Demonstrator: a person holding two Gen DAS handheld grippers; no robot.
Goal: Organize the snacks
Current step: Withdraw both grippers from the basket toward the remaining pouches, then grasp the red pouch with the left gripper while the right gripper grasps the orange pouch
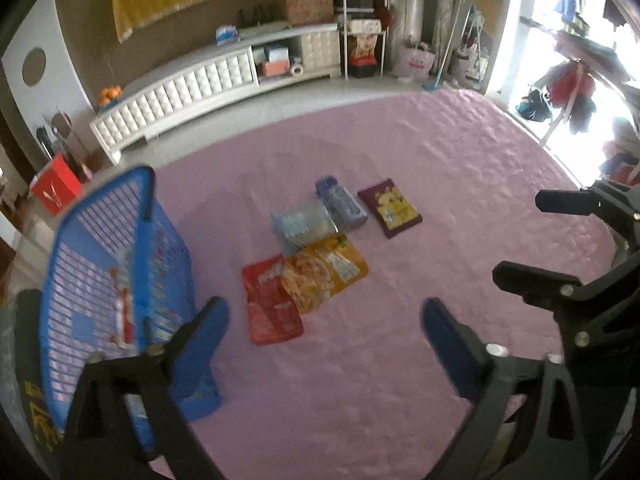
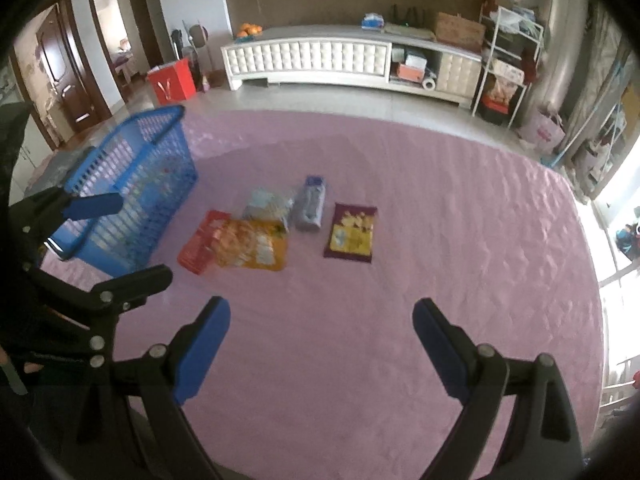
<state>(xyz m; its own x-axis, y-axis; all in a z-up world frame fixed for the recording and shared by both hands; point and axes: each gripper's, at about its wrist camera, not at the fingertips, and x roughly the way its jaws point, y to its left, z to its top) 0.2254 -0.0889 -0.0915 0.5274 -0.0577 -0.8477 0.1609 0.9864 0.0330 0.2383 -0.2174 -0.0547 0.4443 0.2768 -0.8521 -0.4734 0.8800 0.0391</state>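
Left gripper (image 1: 324, 332) spread, holding nothing, right gripper (image 2: 320, 332) likewise spread, five snack packets (image 2: 256, 244) flat on pink quilt (image 2: 440, 240), blue basket (image 2: 132, 184) beside them, contents blurred, possibly packets

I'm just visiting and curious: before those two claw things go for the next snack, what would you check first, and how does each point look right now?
1. Left gripper open and holding nothing: ok.
2. Right gripper open and holding nothing: ok.
3. Blue basket upright on the pink mat, top open: ok.
4. Maroon packet lies apart from the others, easy to take alone: ok.
5. Orange packet free of its neighbours: not ok, it overlaps the red packet.
6. Room left in the basket: cannot tell.
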